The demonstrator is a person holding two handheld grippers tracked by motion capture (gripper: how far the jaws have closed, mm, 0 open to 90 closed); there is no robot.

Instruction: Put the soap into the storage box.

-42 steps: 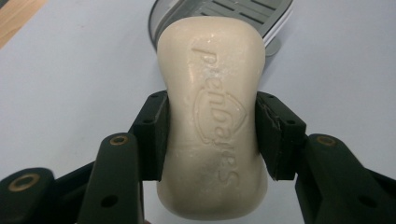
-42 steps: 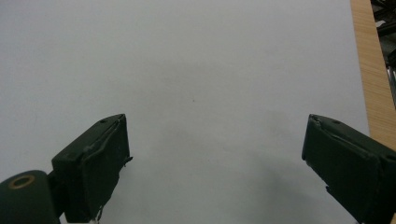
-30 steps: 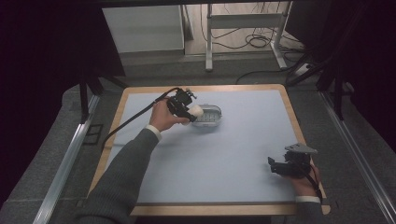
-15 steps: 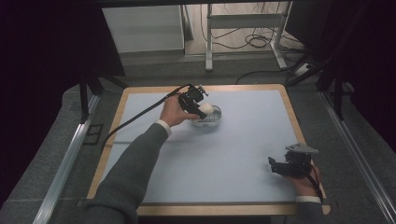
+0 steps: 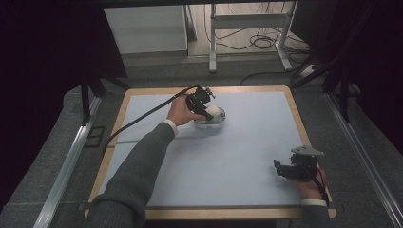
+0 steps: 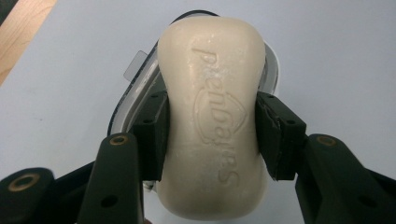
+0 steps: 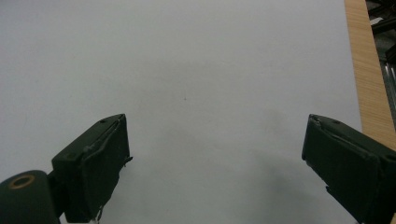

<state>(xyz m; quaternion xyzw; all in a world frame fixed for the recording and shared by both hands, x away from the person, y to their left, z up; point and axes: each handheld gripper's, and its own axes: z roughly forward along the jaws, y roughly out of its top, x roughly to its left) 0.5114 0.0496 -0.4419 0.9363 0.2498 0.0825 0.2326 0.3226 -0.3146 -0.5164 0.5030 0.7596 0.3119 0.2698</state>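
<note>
— What is held by the left hand-held gripper (image 6: 212, 135)?
— A cream soap bar (image 6: 212, 116) is clamped between its jaws, above a clear dish (image 5: 211, 122) at the counter's (image 5: 247, 156) far side.
— And the right hand-held gripper (image 7: 215, 172)?
— It is held with jaws wide apart over bare blue surface — well apart from the dish, near the wooden edge (image 7: 359, 56).
</note>
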